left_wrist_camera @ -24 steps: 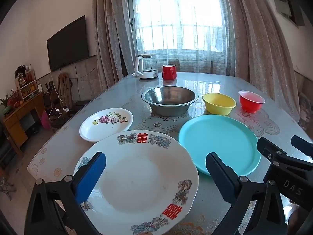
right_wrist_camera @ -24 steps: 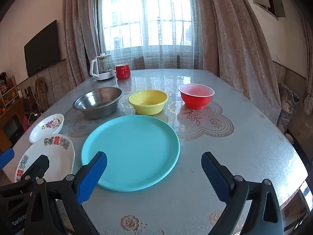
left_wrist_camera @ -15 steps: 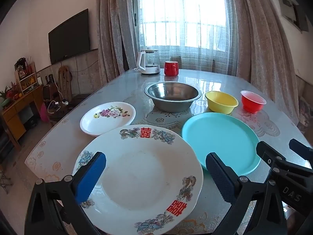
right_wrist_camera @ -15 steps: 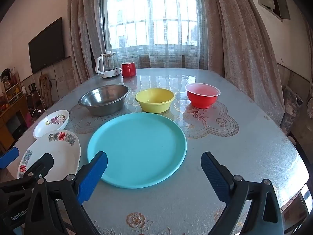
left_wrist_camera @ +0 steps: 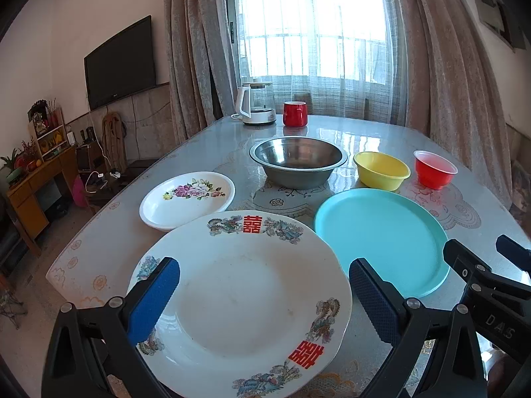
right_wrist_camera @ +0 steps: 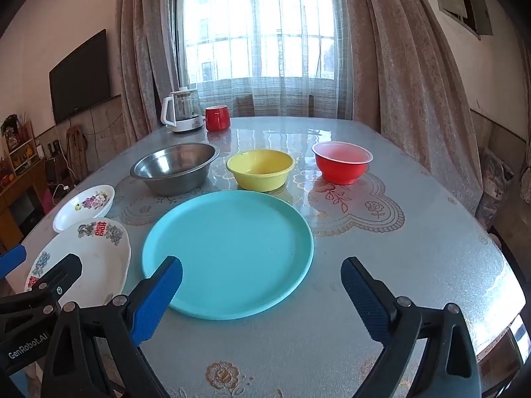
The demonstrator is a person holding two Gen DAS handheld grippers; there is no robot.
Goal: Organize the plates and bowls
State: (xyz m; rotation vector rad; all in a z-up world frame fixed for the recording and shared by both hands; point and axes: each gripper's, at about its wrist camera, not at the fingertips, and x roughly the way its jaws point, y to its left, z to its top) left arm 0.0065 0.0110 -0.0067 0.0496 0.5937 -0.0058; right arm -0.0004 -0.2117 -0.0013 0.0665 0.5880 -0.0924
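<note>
The left gripper point(left_wrist_camera: 264, 293) is hovering wide open over the large dragon-patterned plate point(left_wrist_camera: 245, 301). A floral plate point(left_wrist_camera: 187, 199) is lying at ten o'clock from it, a teal plate point(left_wrist_camera: 381, 237) at two, and a steel bowl point(left_wrist_camera: 297, 164) at twelve.

Daylight pours through a barred window point(right_wrist_camera: 262, 36) with sheer and heavy curtains point(right_wrist_camera: 405, 76), a wall-mounted television point(left_wrist_camera: 121, 61) and wooden cabinet point(left_wrist_camera: 36, 185) lining the left wall.
</note>
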